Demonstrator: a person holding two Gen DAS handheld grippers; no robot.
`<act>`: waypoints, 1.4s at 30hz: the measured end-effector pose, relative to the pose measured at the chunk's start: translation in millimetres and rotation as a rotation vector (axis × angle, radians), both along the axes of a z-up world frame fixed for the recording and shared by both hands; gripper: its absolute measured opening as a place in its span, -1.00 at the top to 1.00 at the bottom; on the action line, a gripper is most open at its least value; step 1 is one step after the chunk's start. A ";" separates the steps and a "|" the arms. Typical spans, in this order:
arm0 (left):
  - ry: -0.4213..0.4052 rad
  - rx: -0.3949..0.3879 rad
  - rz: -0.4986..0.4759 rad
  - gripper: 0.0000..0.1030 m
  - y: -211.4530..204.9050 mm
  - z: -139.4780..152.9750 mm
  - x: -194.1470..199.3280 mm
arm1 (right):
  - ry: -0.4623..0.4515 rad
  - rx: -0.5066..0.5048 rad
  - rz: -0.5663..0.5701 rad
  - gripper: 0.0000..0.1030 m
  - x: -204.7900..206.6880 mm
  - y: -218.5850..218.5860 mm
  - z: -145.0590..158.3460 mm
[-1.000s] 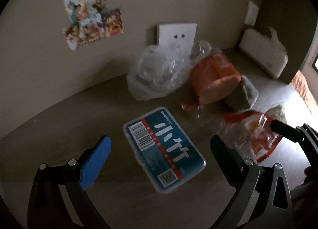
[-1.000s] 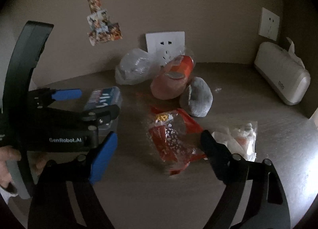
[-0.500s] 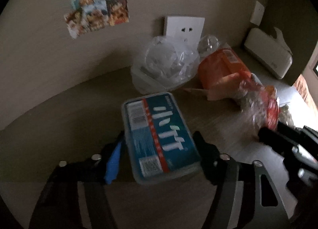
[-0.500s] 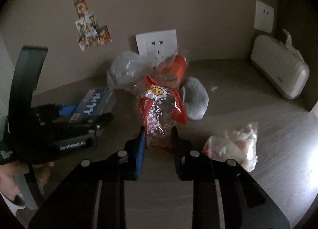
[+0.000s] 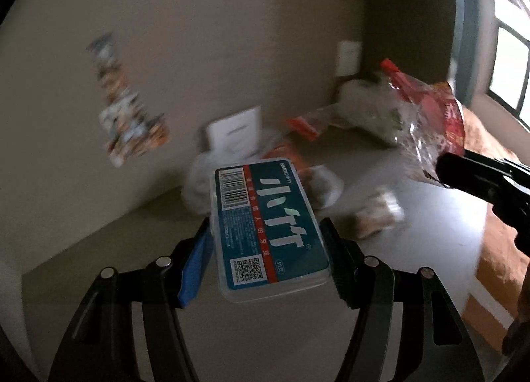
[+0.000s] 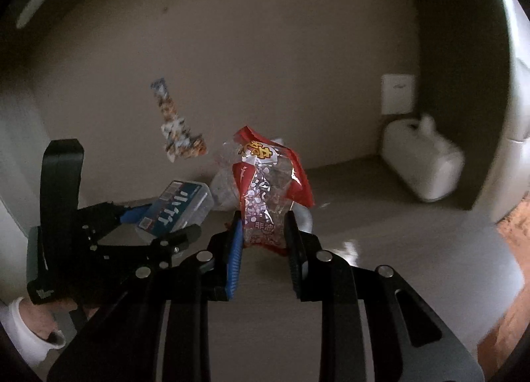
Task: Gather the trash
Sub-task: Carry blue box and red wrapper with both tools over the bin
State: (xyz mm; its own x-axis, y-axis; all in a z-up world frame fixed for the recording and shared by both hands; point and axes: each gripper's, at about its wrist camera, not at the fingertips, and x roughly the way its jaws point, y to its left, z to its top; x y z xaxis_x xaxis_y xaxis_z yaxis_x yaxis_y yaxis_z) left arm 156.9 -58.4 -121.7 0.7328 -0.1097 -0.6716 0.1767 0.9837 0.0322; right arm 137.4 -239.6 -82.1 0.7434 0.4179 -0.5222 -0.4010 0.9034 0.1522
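The left hand-held gripper [image 5: 268, 249] is clamped on a clear rectangular plastic box with a blue-and-red printed label [image 5: 270, 228], its blue pad pressed to one long side and its black pad to the other; the box sits at the centre of the left wrist frame, lifted off the bench and tilted with its far end raised. The right hand-held gripper [image 6: 263, 233] pinches the lower part of a crinkled red-and-clear plastic snack bag [image 6: 270, 190], which stands up between the jaws at the middle of the right wrist frame and is likewise clear of the surface. Both grippers are held aloft side by side, pointing toward the wall, the left one appearing at the lower left of the right wrist view with the person's hand under it. So two pieces of trash appear to be picked up and in transit, though no bin is visible in either view. Further out, more litter remains on the grey-brown bench [image 5: 414, 216]: a crumpled white plastic bag [image 5: 198, 183] behind the box, blurred orange packaging beside it, and a small wrapper [image 5: 377, 216] to the right of centre. A white tissue box [image 6: 424, 167] rests in the far corner by the wall.
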 end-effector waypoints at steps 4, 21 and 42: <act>-0.022 -0.010 -0.098 -0.22 -45.5 13.5 -7.2 | -0.027 0.002 -0.089 0.49 -31.6 -45.5 13.6; 0.027 -0.010 -0.530 -0.22 -276.9 -6.9 -83.5 | 0.082 -0.008 -0.461 0.49 -164.0 -231.4 -10.8; 0.282 0.148 -0.629 -0.22 -413.4 -250.5 -101.8 | 0.406 0.092 -0.590 0.50 -168.3 -347.4 -246.0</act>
